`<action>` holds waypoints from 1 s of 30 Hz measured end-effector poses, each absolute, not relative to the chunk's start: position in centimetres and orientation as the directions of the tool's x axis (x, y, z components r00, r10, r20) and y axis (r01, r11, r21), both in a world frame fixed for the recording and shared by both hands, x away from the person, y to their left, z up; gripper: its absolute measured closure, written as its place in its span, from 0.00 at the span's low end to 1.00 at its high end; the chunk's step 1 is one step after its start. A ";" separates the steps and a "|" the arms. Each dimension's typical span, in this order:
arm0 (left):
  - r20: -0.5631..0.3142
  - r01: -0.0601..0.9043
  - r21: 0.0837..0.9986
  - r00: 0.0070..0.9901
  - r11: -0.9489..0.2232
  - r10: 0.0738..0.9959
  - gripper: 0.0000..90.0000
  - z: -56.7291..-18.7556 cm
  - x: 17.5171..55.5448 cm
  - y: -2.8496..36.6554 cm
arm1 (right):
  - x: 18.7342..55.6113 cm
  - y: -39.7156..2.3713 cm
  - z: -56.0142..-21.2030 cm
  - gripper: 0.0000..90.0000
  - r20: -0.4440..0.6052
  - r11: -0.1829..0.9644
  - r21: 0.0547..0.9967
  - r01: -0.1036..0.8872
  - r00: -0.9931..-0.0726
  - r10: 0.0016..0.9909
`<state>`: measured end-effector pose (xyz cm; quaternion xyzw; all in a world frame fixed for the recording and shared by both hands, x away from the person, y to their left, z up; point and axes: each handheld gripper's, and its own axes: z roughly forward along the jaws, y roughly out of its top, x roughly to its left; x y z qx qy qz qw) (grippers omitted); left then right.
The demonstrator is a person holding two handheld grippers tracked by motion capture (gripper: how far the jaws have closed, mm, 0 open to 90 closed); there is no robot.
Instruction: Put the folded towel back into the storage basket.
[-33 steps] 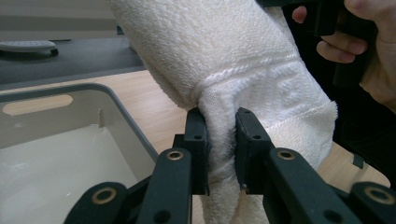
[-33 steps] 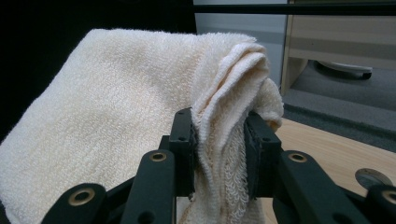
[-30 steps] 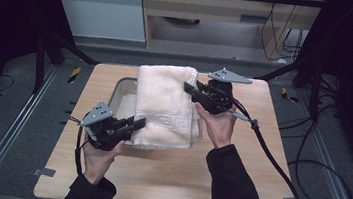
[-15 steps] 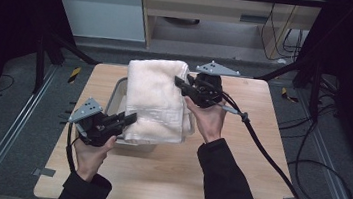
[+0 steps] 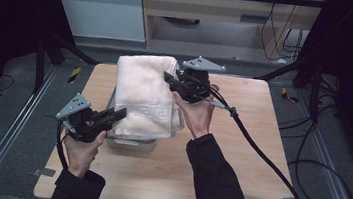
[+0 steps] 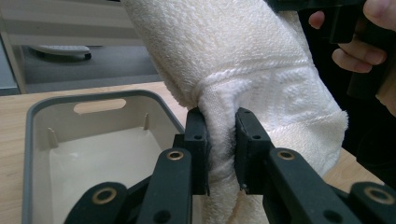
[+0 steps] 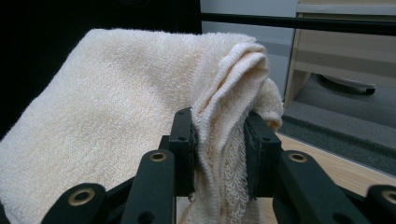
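While a person works two hand-held grippers at a wooden tabletop (image 5: pixel 236 172), a folded cream towel (image 5: pixel 142 93) hangs stretched between them above a grey plastic bin (image 6: pixel 35 121). The left gripper (image 5: pixel 112 116) has its jaws clamped on the towel's near, patterned edge, low beside the bin's near wall; the right gripper (image 5: pixel 171 78) has its jaws pinched on bunched folds at the far end, held higher. The towel's long axis runs from the person's side toward the far edge, sloping upward, directly over the bin, which looks empty. Any lowering into the bin appears to depend on keeping that axis lined up with the bin beneath.
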<state>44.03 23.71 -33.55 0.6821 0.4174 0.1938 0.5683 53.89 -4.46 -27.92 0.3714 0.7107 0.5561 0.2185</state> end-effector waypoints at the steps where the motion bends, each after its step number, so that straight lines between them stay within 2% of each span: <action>1: -0.207 0.349 0.937 0.573 -0.007 0.793 0.85 -33.6 44.1 23.8 | 53.9 -4.4 -27.9 0.76 0.100 0.109 0.952 0.285 -0.629 0.771; 30: -0.216 0.390 0.921 0.504 0.003 0.836 0.85 -34.5 45.3 26.9 | 56.2 -0.3 -29.4 0.76 0.118 0.120 0.939 0.321 -0.632 0.766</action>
